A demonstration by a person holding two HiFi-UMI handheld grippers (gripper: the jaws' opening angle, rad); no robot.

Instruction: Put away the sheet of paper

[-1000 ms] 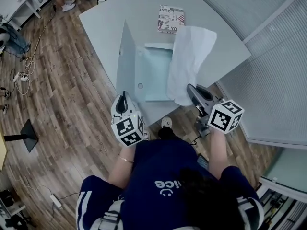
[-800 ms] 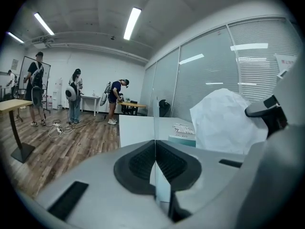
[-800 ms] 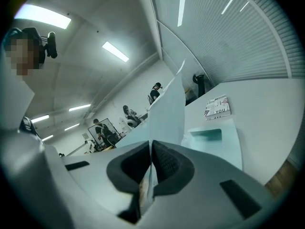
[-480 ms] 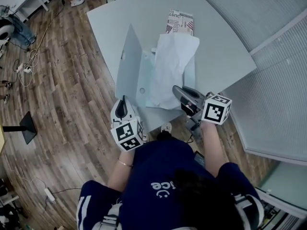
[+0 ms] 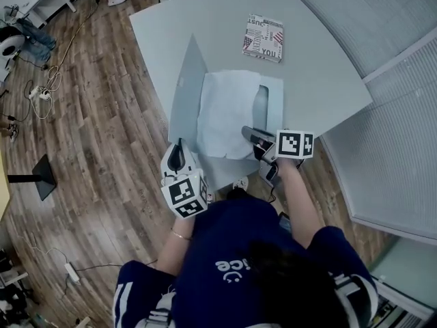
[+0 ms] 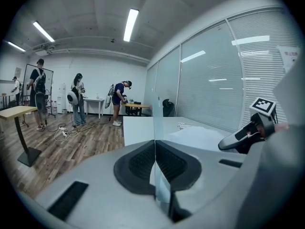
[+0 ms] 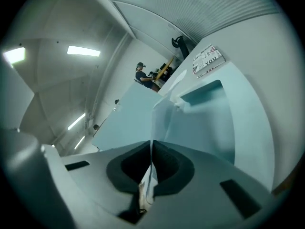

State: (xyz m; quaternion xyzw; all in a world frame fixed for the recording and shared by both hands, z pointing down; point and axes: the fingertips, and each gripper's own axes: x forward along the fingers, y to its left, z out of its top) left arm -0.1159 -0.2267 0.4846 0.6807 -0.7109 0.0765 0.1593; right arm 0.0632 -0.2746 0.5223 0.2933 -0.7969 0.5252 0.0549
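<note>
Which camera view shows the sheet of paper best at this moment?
Head view: the whole sheet of paper lies across the open folder, right gripper pinching its near edge. Right gripper view shows only the pinched, curling edge; left gripper view, a distant pale patch.

Folder (image 5: 275, 108): inner face is largely covered by the sheet of paper (image 5: 225, 115).
Booklet (image 5: 263, 38): smaller print cannot be read.
Bystanders (image 6: 119, 97): too small for detail.

Claw (image 7: 151, 151) tight on paper sheet (image 7: 161, 120), above folder (image 7: 248, 128)
</note>
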